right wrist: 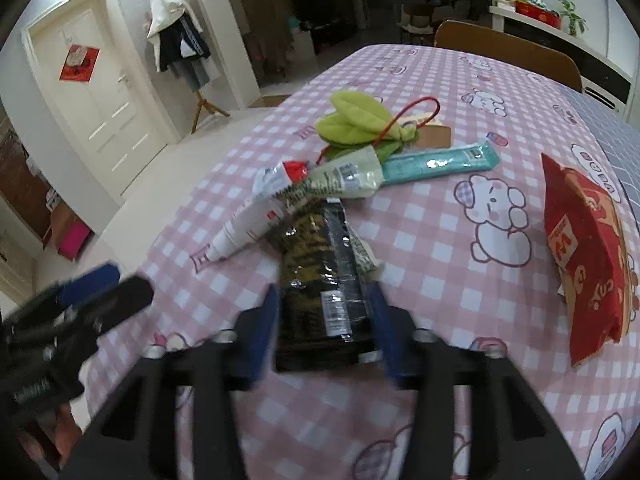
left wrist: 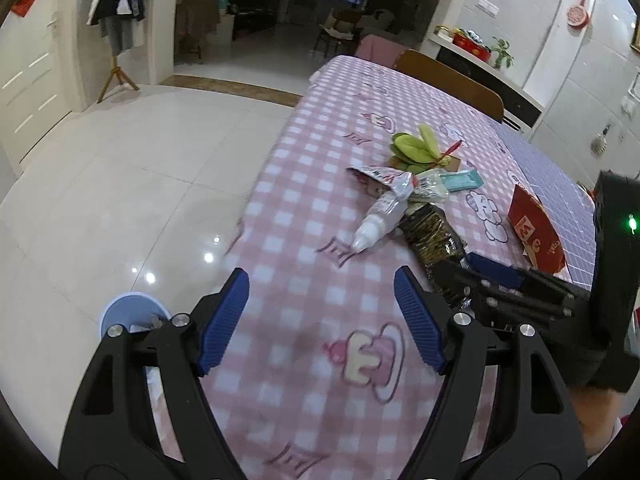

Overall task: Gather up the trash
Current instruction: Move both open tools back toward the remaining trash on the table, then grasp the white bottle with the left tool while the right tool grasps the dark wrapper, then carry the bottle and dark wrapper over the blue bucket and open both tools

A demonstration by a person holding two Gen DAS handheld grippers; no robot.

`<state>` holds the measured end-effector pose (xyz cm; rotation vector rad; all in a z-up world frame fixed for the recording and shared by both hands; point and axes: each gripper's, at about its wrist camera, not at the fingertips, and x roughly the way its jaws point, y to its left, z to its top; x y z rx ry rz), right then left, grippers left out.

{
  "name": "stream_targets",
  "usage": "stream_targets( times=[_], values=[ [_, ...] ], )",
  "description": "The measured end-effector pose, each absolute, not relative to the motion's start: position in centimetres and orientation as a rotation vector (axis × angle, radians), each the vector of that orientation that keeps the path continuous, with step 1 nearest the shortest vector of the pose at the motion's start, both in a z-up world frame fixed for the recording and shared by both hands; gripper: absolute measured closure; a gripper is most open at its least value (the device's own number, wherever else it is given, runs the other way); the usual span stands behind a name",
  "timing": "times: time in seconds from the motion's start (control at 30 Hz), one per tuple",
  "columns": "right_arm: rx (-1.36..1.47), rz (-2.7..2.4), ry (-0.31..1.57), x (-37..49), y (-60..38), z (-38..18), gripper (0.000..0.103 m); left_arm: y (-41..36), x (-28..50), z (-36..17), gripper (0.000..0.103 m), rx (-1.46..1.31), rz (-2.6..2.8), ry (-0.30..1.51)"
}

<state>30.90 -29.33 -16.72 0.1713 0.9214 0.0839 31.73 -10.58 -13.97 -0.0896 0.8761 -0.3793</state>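
Note:
A pile of trash lies on the pink checked tablecloth (left wrist: 320,308): a black-and-gold wrapper (right wrist: 320,280), a white tube (right wrist: 248,228), a pale green packet (right wrist: 348,178), a teal stick pack (right wrist: 440,162), green leaf-shaped wrappers (right wrist: 352,126) and a red paper bag (right wrist: 588,248). My right gripper (right wrist: 324,308) has its blue fingers on both sides of the black-and-gold wrapper, closed against it. My left gripper (left wrist: 320,292) is open and empty over the cloth, short of the white tube (left wrist: 376,224). The right gripper also shows in the left wrist view (left wrist: 492,276).
A light blue bin (left wrist: 132,312) with paper in it stands on the tiled floor beside the table's left edge. A wooden chair back (left wrist: 452,80) is at the table's far side. A coat stand (left wrist: 116,28) stands near the doorway.

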Motion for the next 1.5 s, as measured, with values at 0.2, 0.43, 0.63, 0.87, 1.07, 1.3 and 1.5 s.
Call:
stream_targets(
  times=[0.2, 0.43, 0.63, 0.87, 1.07, 1.3, 1.5],
  values=[
    [0.226, 0.07, 0.869, 29.8, -31.4, -15.7, 0.085, -14.0, 33.8, -14.5, 0.029, -0.042, -0.441, 0.882],
    [0.323, 0.053, 0.781, 28.3, -33.8, -14.1, 0.085, -16.6, 35.9, -15.3, 0.029, 0.016, -0.447, 0.893],
    [0.388, 0.065, 0.758, 27.7, -34.8, -13.8, 0.085, -18.3, 36.8, -15.7, 0.057, 0.058, -0.457, 0.908],
    [0.392, 0.062, 0.723, 27.0, -34.6, -12.6, 0.085, -17.6, 35.3, -14.6, 0.078, 0.034, -0.493, 0.878],
    [0.389, 0.085, 0.689, 25.6, -33.1, -11.1, 0.085, -15.7, 32.3, -12.4, 0.078, -0.018, -0.549, 0.83],
    [0.362, 0.132, 0.678, 23.5, -29.6, -9.6, 0.085, -12.1, 28.6, -10.2, 0.078, -0.096, -0.574, 0.763],
    [0.307, 0.243, 0.662, 22.7, -23.3, -8.4, 0.085, -5.7, 26.1, -9.0, 0.078, -0.164, -0.511, 0.712]
  ],
)
